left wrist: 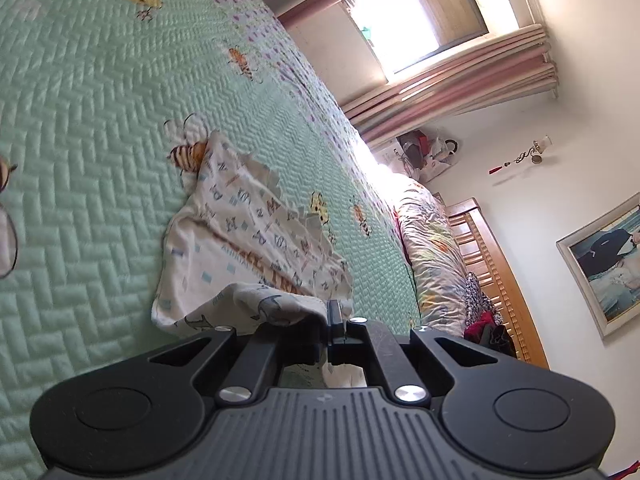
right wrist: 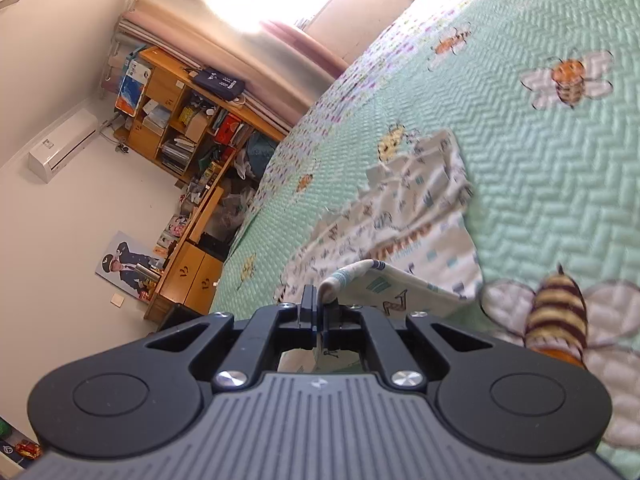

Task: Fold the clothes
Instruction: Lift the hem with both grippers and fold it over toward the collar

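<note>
A small white garment (left wrist: 248, 232) printed with letters and animals lies on the green quilted bedspread (left wrist: 88, 128). My left gripper (left wrist: 334, 312) is shut on the garment's near edge, which is lifted off the bed and drapes over the jaws. In the right wrist view the same garment (right wrist: 400, 216) stretches away across the bedspread (right wrist: 540, 184). My right gripper (right wrist: 320, 304) is shut on another part of the near hem, whose fabric curls up and over to the right of the fingers.
A rolled floral duvet (left wrist: 432, 248) and a wooden headboard (left wrist: 496, 272) lie at the bed's far end. A window with pink curtains (left wrist: 440, 92) is behind. Wooden shelves and a desk (right wrist: 188, 152) stand beyond the bed's other side.
</note>
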`<action>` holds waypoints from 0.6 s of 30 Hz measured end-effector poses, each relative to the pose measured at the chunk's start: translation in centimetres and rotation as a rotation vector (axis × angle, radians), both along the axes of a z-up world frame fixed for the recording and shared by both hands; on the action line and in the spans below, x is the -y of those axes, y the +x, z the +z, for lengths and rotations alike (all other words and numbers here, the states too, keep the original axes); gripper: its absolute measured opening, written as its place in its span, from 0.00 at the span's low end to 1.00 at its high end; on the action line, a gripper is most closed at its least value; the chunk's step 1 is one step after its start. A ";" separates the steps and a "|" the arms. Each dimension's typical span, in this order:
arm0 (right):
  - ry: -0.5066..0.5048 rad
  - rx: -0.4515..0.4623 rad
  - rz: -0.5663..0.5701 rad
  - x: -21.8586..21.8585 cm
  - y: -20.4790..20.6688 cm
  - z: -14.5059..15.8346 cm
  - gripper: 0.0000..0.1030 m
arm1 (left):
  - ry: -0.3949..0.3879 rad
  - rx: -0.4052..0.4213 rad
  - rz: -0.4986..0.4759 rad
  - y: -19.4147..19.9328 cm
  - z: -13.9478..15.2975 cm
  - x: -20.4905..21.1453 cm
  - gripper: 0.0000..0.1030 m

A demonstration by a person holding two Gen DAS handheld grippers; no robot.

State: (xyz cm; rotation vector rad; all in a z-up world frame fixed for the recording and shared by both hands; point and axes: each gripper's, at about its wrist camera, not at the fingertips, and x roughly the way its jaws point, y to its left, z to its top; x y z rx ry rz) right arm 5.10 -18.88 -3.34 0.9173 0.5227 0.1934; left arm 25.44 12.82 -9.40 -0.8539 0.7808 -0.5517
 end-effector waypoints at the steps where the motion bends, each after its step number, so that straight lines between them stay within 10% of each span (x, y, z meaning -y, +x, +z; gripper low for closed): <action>1: 0.000 0.005 -0.002 0.2 0.9 0.5 0.03 | 0.007 0.012 0.001 0.8 0.7 0.3 0.02; 18: 0.018 -0.066 -0.043 3.7 17.1 -0.4 0.03 | 0.060 -0.094 0.038 18.3 -2.1 4.3 0.02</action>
